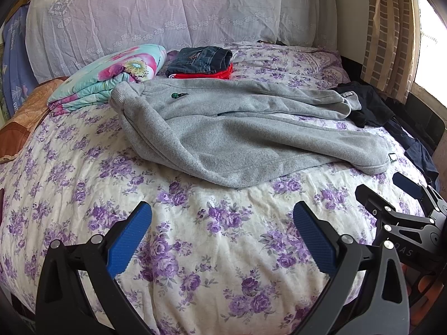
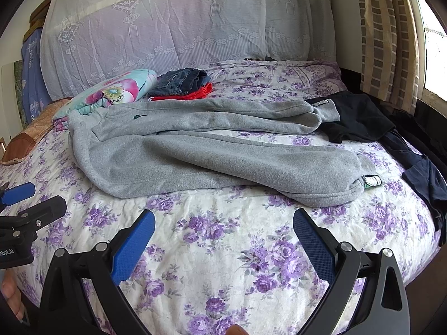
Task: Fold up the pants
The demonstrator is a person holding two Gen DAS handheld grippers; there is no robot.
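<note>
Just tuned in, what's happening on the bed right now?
A person holds two grippers over the flowered bed, both open and empty. The left gripper and right gripper hover short of the grey pants, which lie spread across the bed, legs apart, not yet folded. Folded jeans sit behind on something red, and dark clothes lie to the right.

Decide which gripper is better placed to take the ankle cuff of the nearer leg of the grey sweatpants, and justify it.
Probably the right gripper. Its view shows the nearer ankle cuff of the grey sweatpants just ahead of its open fingers. The left gripper, also open, faces bare floral bedsheet, with that cuff far off to its right.
</note>
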